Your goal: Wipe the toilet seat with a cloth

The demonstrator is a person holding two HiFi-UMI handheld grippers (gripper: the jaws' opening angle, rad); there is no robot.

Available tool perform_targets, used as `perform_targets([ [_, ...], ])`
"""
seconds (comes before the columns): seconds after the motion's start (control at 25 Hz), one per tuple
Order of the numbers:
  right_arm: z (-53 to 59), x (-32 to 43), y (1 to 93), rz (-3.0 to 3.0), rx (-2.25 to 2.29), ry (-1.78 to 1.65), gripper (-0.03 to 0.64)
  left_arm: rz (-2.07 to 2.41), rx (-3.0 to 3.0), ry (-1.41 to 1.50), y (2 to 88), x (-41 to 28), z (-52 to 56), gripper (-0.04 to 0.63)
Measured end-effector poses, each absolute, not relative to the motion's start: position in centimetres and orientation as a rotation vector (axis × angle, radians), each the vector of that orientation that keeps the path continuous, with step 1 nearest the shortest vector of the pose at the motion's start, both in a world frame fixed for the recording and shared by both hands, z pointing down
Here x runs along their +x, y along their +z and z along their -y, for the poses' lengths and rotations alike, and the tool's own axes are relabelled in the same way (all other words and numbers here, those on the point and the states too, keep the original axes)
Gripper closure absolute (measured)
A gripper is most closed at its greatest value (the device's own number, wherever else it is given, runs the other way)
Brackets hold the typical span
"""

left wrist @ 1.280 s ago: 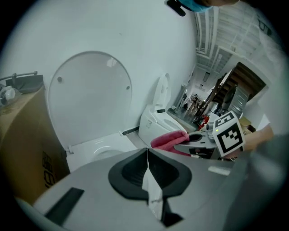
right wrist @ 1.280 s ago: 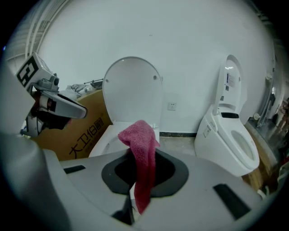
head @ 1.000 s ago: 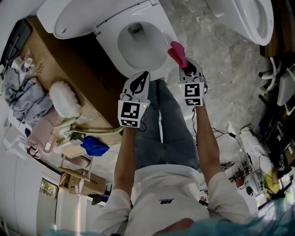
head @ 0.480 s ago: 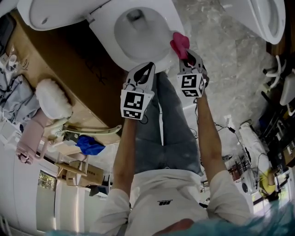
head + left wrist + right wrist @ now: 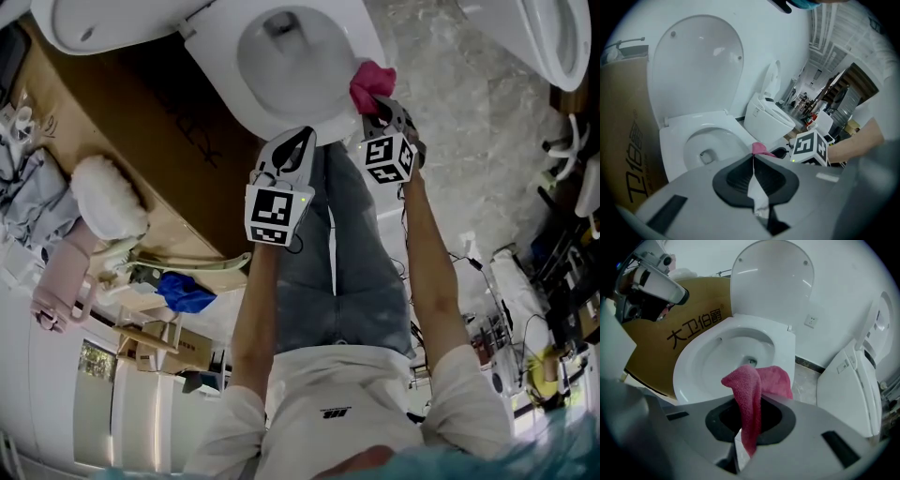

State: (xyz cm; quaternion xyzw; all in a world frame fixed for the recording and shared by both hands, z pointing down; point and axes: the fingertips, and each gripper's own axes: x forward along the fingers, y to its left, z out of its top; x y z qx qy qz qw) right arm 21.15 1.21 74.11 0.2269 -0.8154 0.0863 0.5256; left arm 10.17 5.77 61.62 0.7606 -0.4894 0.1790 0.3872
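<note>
The white toilet seat (image 5: pixel 225 70) rings the bowl at the top of the head view, with its lid (image 5: pixel 772 280) raised. My right gripper (image 5: pixel 377 105) is shut on a pink cloth (image 5: pixel 371 84) that hangs over the seat's front right rim (image 5: pixel 787 352). The pink cloth (image 5: pixel 752 394) folds forward between the jaws in the right gripper view. My left gripper (image 5: pixel 292 145) hovers at the seat's near edge, shut and empty. In the left gripper view the closed jaws (image 5: pixel 753 164) point at the bowl (image 5: pixel 710 145), and the pink cloth (image 5: pixel 761 149) peeks past them.
A brown cardboard box (image 5: pixel 122 141) stands left of the toilet. A second white toilet (image 5: pixel 530 37) sits at the right on the marble floor (image 5: pixel 459 141). Clutter and cables (image 5: pixel 525 319) lie at the lower right; a blue rag (image 5: pixel 183 292) and a white duster (image 5: pixel 108 197) lie at the left.
My right gripper has carried the pink cloth forward and slightly right along the seat's rim. The left gripper has barely moved.
</note>
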Motion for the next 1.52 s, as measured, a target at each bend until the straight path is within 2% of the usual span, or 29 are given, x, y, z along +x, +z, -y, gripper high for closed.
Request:
perform_targets([
  [1.52,-12.1,14.2,76.0,1.9,0.357,0.421,0.594,1.422,1.621,0.331,63.2,4.1,-11.6,0.581],
])
